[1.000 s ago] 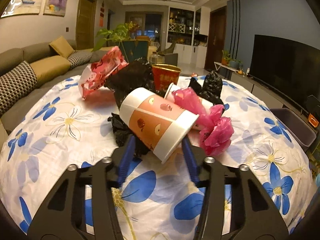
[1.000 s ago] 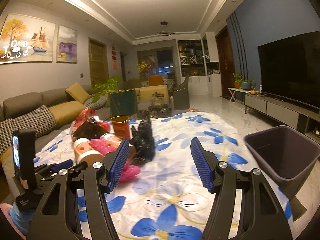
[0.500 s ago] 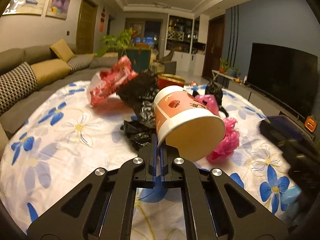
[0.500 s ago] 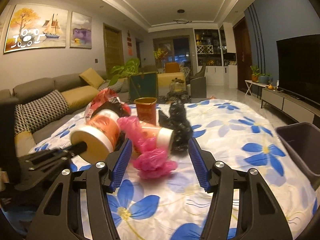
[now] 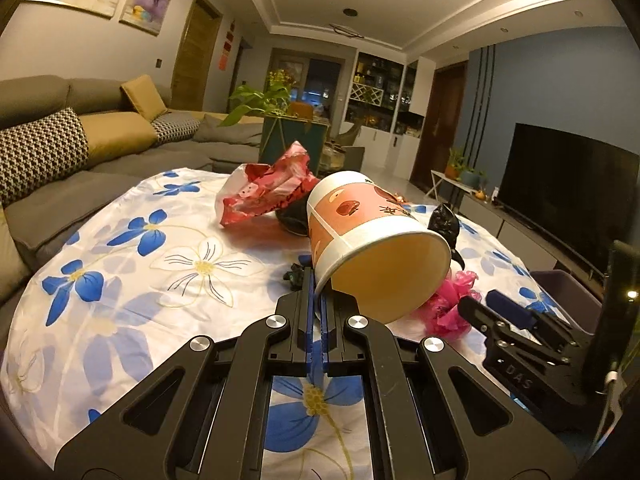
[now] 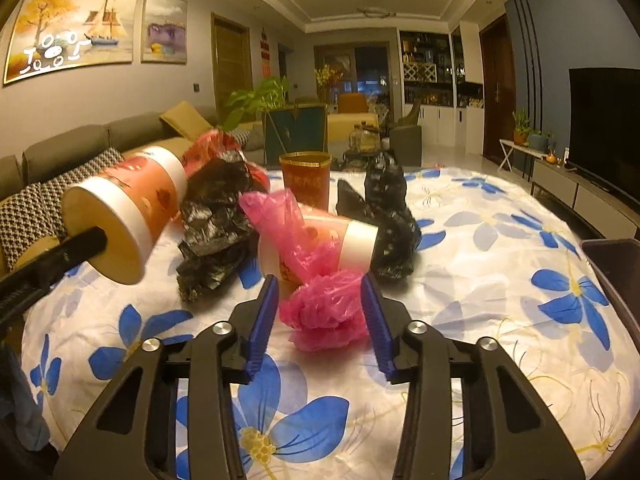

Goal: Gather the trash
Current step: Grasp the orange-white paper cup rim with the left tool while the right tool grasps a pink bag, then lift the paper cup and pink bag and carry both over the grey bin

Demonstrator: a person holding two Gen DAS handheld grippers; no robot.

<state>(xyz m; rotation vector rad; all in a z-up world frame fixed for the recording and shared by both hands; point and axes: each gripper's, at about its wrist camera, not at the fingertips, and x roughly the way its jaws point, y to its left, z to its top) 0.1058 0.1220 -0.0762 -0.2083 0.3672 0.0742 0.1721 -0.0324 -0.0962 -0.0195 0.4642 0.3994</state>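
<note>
My left gripper (image 5: pixel 317 286) is shut on the rim of an orange-and-white paper cup (image 5: pixel 372 236), lifted above the table with its mouth toward the camera. The same cup (image 6: pixel 128 204) hangs at the left of the right wrist view. My right gripper (image 6: pixel 320 300) is open, its fingers on either side of a crumpled pink plastic bag (image 6: pixel 324 312) on the flowered tablecloth (image 6: pixel 500 280). Behind the bag lie a second paper cup (image 6: pixel 340 240) on its side, black plastic bags (image 6: pixel 216 220), a red-and-gold cup (image 6: pixel 306 182) and a red snack wrapper (image 5: pixel 268 192).
A dark waste bin (image 6: pixel 616 268) stands off the table's right edge. A grey sofa (image 5: pixel 60 152) with cushions runs along the left. A TV (image 5: pixel 568 184) on a low cabinet lines the right wall. A green planter box (image 6: pixel 296 132) stands beyond the table.
The left gripper went from open around the cup to shut on its rim and lifted it. The right gripper moved forward and down until its open fingers flank the pink bag.
</note>
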